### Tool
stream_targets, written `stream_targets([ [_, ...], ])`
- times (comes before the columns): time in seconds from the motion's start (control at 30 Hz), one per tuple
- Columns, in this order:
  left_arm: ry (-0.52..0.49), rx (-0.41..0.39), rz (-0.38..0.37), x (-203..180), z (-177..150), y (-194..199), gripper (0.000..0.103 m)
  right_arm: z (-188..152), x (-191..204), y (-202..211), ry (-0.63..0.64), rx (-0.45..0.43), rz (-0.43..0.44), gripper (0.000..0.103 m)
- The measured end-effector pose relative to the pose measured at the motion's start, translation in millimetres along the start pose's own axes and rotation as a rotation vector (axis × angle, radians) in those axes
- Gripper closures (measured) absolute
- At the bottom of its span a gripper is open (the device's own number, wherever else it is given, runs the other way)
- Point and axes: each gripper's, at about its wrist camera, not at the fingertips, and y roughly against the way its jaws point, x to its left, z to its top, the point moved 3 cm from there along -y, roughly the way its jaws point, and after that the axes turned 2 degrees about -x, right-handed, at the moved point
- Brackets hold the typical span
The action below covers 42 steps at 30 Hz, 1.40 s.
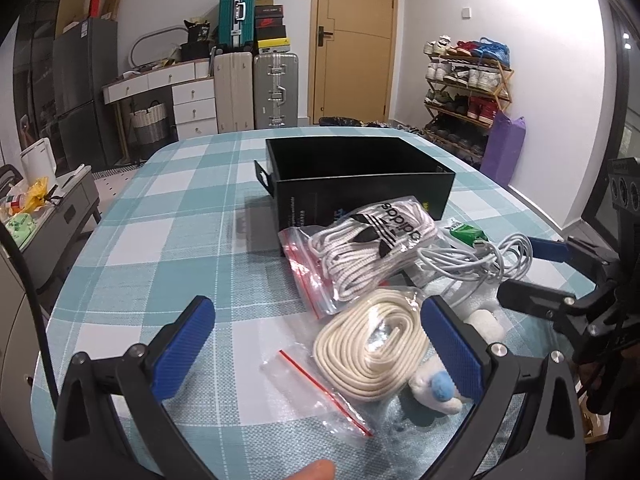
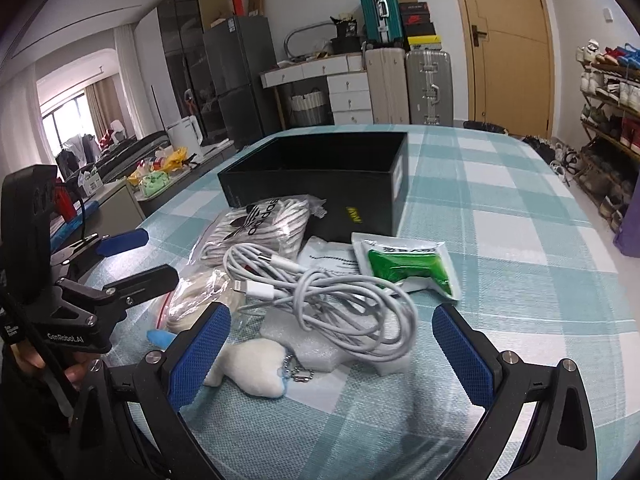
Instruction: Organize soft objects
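An open black box (image 1: 360,196) (image 2: 300,188) stands mid-table on the teal checked cloth. In front of it lie a zip bag of white adidas laces (image 1: 372,248) (image 2: 260,220), a zip bag of coiled cream laces (image 1: 372,352) (image 2: 200,296), a tangled white cable (image 1: 480,260) (image 2: 328,300), a green sachet (image 1: 468,234) (image 2: 404,264) and a small white plush toy (image 1: 436,392) (image 2: 252,368). My left gripper (image 1: 318,308) (image 2: 160,254) is open, with the cream lace bag lying between its fingers. My right gripper (image 2: 332,312) (image 1: 520,268) is open over the cable and plush, holding nothing.
A white foam piece (image 2: 360,356) and a printed leaflet (image 2: 332,260) lie under the cable. Bare cloth (image 1: 160,240) spreads left of the pile and to its right (image 2: 520,240). Suitcases (image 1: 256,92), drawers and a shoe rack (image 1: 464,92) line the far wall.
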Motion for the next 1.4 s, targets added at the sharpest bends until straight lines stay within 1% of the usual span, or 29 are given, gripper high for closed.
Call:
stream_targets([
  [0.27, 0.003, -0.001, 0.005, 3.4, -0.8, -1.4, 0.0, 4.4, 6.8, -14.9, 0.014, 0.027, -0.01, 0.0],
  [0.47, 0.005, 0.0, 0.011, 4.4, -0.6, -1.7, 0.0, 9.0, 8.5, -23.8, 0.018, 0.044, -0.039, 0.001],
  [0.53, 0.006, 0.0, 0.009, 5.0, -0.6, -1.4, 0.0, 9.2, 7.0, -26.5, 0.008, 0.053, -0.036, 0.009],
  [0.6, 0.006, 0.001, 0.011, 4.7, -0.7, -1.6, 0.0, 9.5, 4.3, -26.4, -0.007, 0.048, -0.019, 0.012],
  [0.63, 0.007, 0.002, 0.011, 4.6, -0.7, -1.5, 0.0, 9.6, 3.8, -24.7, -0.008, 0.039, -0.012, 0.016],
  [0.77, 0.013, 0.005, 0.006, 5.7, -0.6, -0.3, 0.0, 7.7, 3.2, -20.3, -0.012, 0.018, 0.007, 0.024],
  [0.93, 0.016, 0.003, 0.0, 4.7, 0.4, 0.2, 0.0, 5.0, -1.2, -12.2, -0.026, -0.013, 0.035, 0.038],
  [1.1, 0.015, 0.004, -0.005, 2.6, 0.0, 0.1, 0.0, 3.4, -4.2, -5.8, -0.043, -0.033, 0.056, 0.045],
  [1.17, 0.015, 0.006, -0.008, 2.1, 0.1, 0.2, 0.0, 3.3, -3.9, -2.0, -0.044, -0.047, 0.059, 0.053],
  [1.4, 0.017, 0.013, -0.017, 0.3, -0.2, -0.5, 0.0, 3.3, -3.6, 3.8, -0.04, -0.059, 0.078, 0.056],
])
